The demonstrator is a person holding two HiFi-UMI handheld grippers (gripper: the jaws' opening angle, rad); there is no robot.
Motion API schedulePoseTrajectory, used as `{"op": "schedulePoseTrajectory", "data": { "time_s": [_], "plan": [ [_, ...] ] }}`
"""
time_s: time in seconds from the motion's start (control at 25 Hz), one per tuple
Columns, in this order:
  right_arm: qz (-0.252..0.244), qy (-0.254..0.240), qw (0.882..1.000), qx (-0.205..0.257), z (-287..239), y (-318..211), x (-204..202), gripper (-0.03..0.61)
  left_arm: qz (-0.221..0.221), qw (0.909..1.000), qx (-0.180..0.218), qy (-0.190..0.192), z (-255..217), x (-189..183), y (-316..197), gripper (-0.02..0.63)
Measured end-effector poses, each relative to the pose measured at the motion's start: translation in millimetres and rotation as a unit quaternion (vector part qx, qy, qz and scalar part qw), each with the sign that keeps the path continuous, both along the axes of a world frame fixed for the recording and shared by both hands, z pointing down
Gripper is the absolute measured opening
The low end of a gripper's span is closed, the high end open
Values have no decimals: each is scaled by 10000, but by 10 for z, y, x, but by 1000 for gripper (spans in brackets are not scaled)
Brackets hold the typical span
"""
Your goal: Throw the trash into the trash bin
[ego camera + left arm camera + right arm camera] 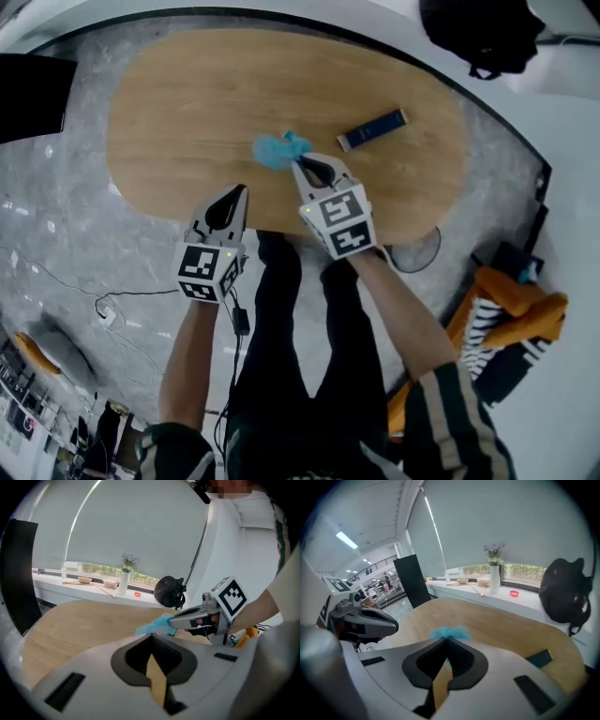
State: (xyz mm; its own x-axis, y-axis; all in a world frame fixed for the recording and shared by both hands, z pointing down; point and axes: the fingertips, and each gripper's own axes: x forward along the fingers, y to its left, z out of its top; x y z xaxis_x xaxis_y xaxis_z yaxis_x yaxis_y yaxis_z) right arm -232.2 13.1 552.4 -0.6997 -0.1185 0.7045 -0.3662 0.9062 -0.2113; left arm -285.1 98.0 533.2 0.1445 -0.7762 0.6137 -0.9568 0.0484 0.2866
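Trash in this scene is one crumpled blue wad (pixel 279 150), pinched at the very tips of the right tool (pixel 297 165). That tool's jaws are clenched on it. In the right gripper view they meet at a point and the blue tuft sticks out just beyond them. From the left gripper view the wad appears to hang clear of the wooden counter (pixel 187 103), though the angle makes that hard to be sure of. The right tool slants downward from the counter's near edge, with the wad ahead of its tips over the middle of the oval top.

The left tool (pixel 242 189) is just to the left of the right one and a little nearer the person, its tips at the counter's near edge. Its jaws are closed tip to tip with nothing between them, and only bare wood shows through the gap lower down. The two tools are near each other but apart.

Beyond the right tool and off to its right, a dark blue packet (pixel 372 129) lies flat on the counter, well apart from the wad. Farther out the same way, a black backpack (pixel 483 33) rests on a white sill (pixel 525 601) past the counter's far edge. On that sill, ahead of both tools, stands a white vase (pixel 494 579) holding small purple flowers. Below the tools, the person's dark-trousered legs (pixel 281 356) stand on the grey floor (pixel 66 234).
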Motion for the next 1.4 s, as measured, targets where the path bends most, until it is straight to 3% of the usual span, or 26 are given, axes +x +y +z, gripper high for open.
{"op": "schedulePoseTrajectory", "data": {
  "time_s": [0.28, 0.56, 0.76, 0.96, 1.2, 1.4],
  "plan": [
    [992, -242, 9947, 114, -228, -279, 1055, 1, 730, 9973, 103, 9, -65, 815, -448, 0],
    [2017, -210, 9791, 163, -258, -384, 2346, 1, 1422, 9897, 141, 80, -60, 1768, -770, 0],
    [3011, -335, 9528, 204, -324, -429, 3317, 1, 1943, 9808, 167, 50, -79, 2413, -929, 0],
    [3624, -355, 9308, 320, -286, -279, 4195, 1, 2294, 9733, 106, -18, -41, 2925, -1057, 0],
    [4349, -42, 9005, -77, 192, -50, 5093, 2, 2752, 9613, 73, -59, 60, 3458, -1115, 0],
    [4877, 182, 8702, -676, 853, 104, 5674, 2, 2904, 9569, 15, -62, 156, 3879, -1123, 0]
  ]
}}
